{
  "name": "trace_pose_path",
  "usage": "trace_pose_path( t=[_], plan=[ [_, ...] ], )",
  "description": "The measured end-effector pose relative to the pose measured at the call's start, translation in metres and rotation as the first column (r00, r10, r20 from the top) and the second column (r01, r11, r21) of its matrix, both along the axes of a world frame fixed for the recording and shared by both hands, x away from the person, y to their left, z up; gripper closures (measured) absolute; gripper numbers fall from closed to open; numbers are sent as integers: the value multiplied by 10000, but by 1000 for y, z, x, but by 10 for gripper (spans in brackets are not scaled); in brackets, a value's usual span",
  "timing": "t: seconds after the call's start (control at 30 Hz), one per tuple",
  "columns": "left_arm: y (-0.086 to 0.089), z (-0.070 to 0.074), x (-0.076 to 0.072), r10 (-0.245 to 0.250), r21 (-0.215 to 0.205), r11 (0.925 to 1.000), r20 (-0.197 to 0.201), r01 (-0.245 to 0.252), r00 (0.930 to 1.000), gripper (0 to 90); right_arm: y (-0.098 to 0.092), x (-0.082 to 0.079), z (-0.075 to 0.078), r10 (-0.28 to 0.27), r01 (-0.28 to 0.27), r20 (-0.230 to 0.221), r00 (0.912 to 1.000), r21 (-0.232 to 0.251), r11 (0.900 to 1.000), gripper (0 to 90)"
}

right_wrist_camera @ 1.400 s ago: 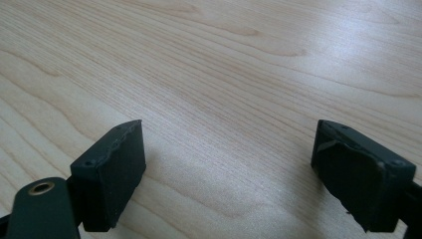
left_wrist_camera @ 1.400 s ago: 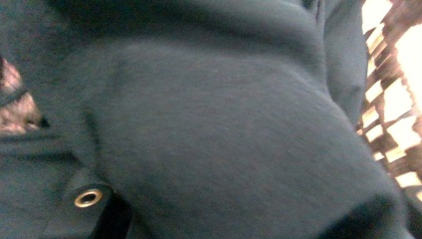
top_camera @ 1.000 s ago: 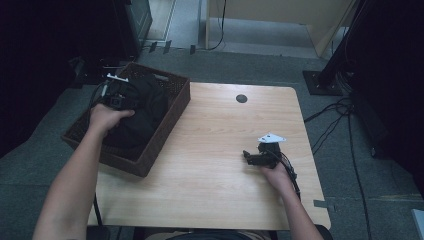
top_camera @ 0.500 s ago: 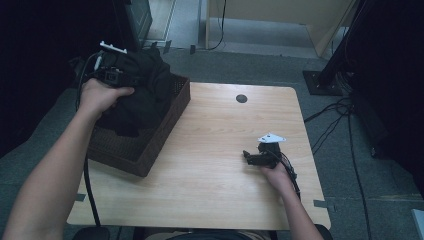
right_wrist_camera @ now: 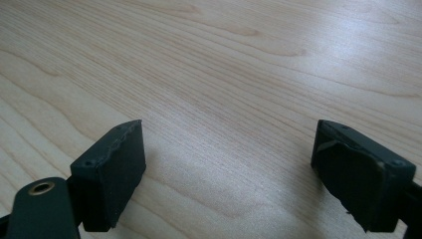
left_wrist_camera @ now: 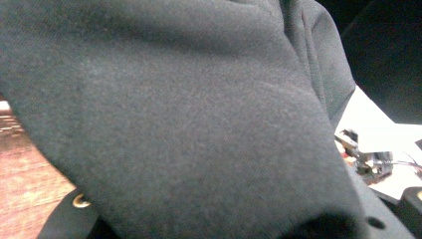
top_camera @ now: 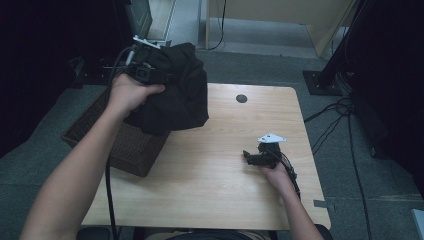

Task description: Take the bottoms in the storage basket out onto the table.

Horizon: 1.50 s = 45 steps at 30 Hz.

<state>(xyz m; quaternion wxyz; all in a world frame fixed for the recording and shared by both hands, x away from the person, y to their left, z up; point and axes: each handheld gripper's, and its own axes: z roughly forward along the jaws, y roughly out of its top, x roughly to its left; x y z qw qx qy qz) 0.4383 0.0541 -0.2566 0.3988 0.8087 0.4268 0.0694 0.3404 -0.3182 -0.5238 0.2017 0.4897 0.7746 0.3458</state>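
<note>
one black garment [top_camera: 175, 95] now above basket [top_camera: 125, 145]

Black cloth [top_camera: 175, 95] bunched, hanging limp above wicker basket [top_camera: 125, 147] at table's left edge

table [top_camera: 210, 190] middle: open | left edge: wicker basket [top_camera: 127, 147], hanging black garment [top_camera: 177, 97] block

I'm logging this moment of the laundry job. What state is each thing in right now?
Black cloth garment: bunched, lifted clear of the basket, hanging over the table's left edge.
Left gripper: shut on the black cloth garment.
Dark woven wicker basket: at the table's left edge, open top; contents hidden.
Right gripper: open, nothing between its jaws, low over the table.
Light wooden table: bare where the right gripper rests.
</note>
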Motion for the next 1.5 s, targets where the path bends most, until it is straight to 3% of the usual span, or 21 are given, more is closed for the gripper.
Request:
trace_pose_path(
  t=[0.17,0.57,0.7,0.97,1.07,1.2,1.3,1.43,1.5],
  plan=[
    [-32,-20,-7,-594,83,9982,-130,595,9982,671,0,0,0,-11,11,11,10000,1,10000,135],
    [-80,-84,-18,-815,-109,9967,-858,809,9930,667,0,-1,0,-56,56,28,10000,-17,10000,135],
    [-95,-107,-22,-860,161,9960,-928,879,9920,663,0,-1,0,-51,51,34,10000,-18,10000,135],
    [-113,-148,-20,-711,420,9962,-1105,761,9913,657,0,-1,0,-68,68,34,10000,-2,10000,136],
    [-119,-162,-21,-750,579,9951,-946,807,9927,654,0,-1,0,-144,145,-67,9999,35,9999,138],
    [-123,-180,-20,-682,491,9961,-986,733,9928,648,-4,0,2,-239,240,-154,9996,10,9997,143],
    [-123,-192,-20,-685,452,9964,-828,724,9942,632,-8,0,4,-366,373,-267,9990,267,9989,145],
    [-125,-204,-19,-862,754,9928,-905,932,9922,601,-11,-1,8,-430,428,36,9991,420,9982,151],
    [-126,-207,-19,-843,679,9935,-974,911,9917,538,-10,-3,12,-405,389,276,9988,574,9976,156]
  ],
)
